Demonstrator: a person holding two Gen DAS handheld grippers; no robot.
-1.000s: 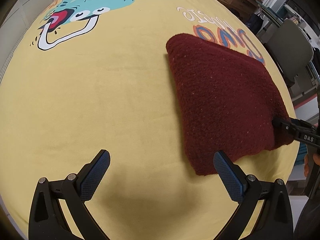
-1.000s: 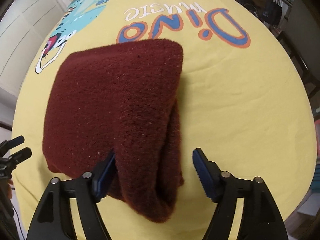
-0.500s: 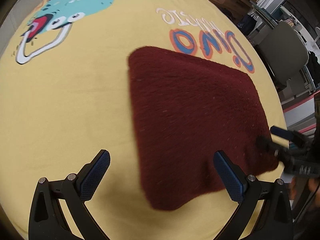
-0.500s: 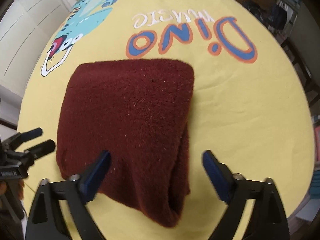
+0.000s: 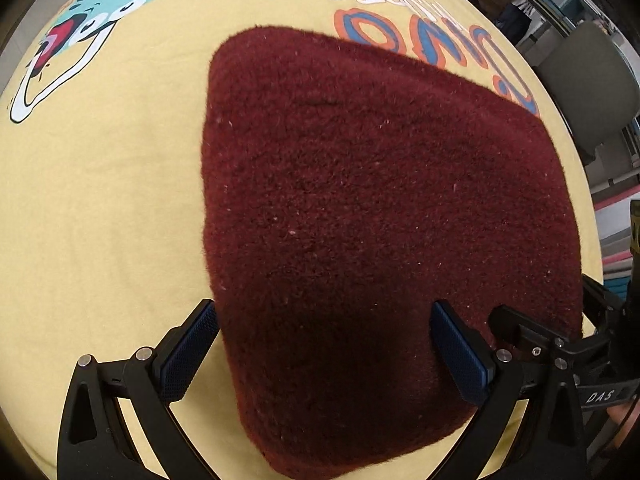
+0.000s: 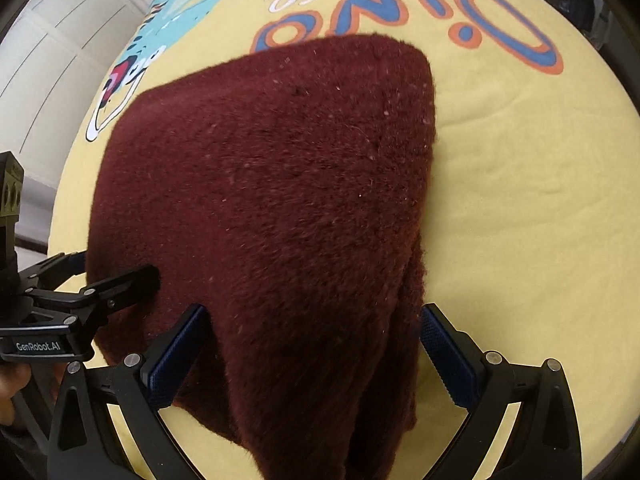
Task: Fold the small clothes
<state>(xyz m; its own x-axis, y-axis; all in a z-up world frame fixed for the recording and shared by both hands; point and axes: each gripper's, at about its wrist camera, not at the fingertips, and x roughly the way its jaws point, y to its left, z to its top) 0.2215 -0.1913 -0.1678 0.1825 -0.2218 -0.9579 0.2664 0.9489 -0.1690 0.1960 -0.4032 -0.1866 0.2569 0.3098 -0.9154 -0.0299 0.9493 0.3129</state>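
Observation:
A folded dark red fleece garment lies on a yellow cloth with a dinosaur print. My left gripper is open and hangs low over the garment's near left part; its left pad is at the garment's left edge. The right gripper is open wide over the near right part of the garment, where the folded layers hang towards the camera. No pad presses on the fabric. Each view shows the other gripper too: the right gripper and the left gripper.
Large "Dino" lettering and a teal dinosaur are printed on the cloth beyond the garment. A grey chair and boxes stand past the right edge. White cabinet doors are at the left.
Both grippers have come down closer to the garment. The left gripper slid right until the garment lay between its fingers. The right jaws let go of the fold and spread wider.

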